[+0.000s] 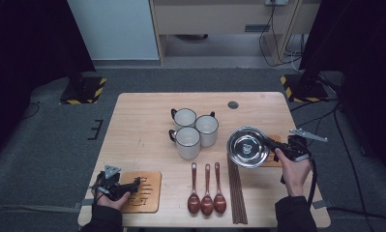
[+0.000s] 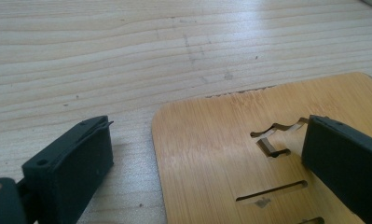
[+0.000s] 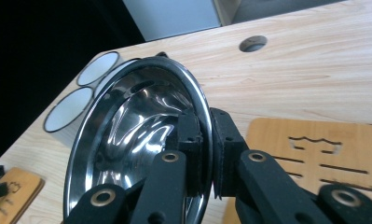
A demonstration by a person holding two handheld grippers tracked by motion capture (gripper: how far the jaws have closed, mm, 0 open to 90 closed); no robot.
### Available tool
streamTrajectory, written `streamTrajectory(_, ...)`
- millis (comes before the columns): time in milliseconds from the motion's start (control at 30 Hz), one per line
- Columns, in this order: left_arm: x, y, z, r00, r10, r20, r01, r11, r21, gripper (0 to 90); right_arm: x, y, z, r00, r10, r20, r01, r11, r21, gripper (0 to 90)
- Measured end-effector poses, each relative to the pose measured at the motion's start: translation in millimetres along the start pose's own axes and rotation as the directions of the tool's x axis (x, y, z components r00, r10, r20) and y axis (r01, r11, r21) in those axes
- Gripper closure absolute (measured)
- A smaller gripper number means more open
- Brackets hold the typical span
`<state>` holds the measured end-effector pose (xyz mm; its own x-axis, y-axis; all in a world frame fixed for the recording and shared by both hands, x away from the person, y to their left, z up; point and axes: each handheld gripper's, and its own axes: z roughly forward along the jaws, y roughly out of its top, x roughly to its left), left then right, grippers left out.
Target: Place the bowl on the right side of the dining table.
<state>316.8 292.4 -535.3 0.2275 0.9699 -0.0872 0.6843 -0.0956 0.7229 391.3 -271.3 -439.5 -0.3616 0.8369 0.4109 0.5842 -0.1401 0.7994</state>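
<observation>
A shiny steel bowl [image 1: 247,147] hangs over the table's right side, beside a wooden coaster [image 1: 276,162]. My right gripper [image 1: 271,144] is shut on the bowl's rim. In the right gripper view the jaws [image 3: 206,144] pinch the rim of the bowl [image 3: 127,126], one pad inside and one outside, with the coaster [image 3: 323,154] below. At the front left my left gripper [image 1: 136,183] rests low over a second wooden coaster [image 1: 144,193]. Its jaws [image 2: 207,158] stand open across that coaster's [image 2: 221,154] edge, holding nothing.
Three white mugs [image 1: 193,128] cluster at the table's middle. Three brown spoons [image 1: 207,193] and a bundle of chopsticks [image 1: 236,191] lie near the front edge. A round hole [image 1: 233,104] sits at the far side of the tabletop [image 1: 142,121].
</observation>
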Motion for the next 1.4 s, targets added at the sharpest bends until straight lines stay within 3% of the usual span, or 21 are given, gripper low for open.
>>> streamTrajectory(600, 0.1, 0.0, -0.1, 1.0000, 0.002, 0.000, -0.002, 1.0000, 0.002, 1.0, -30.1, -1.6, -1.0, 0.9955, 0.061, 0.073, -0.060, 0.998, -0.008, 84.4)
streamTrajectory(1400, 0.0, 0.0, 0.0, 1.0000, 0.000, 0.000, 0.000, 1.0000, 0.000, 0.9, -57.9, -0.8, 8.9, 0.9835, 0.087, 0.159, -0.090, 0.996, 0.009, 84.3)
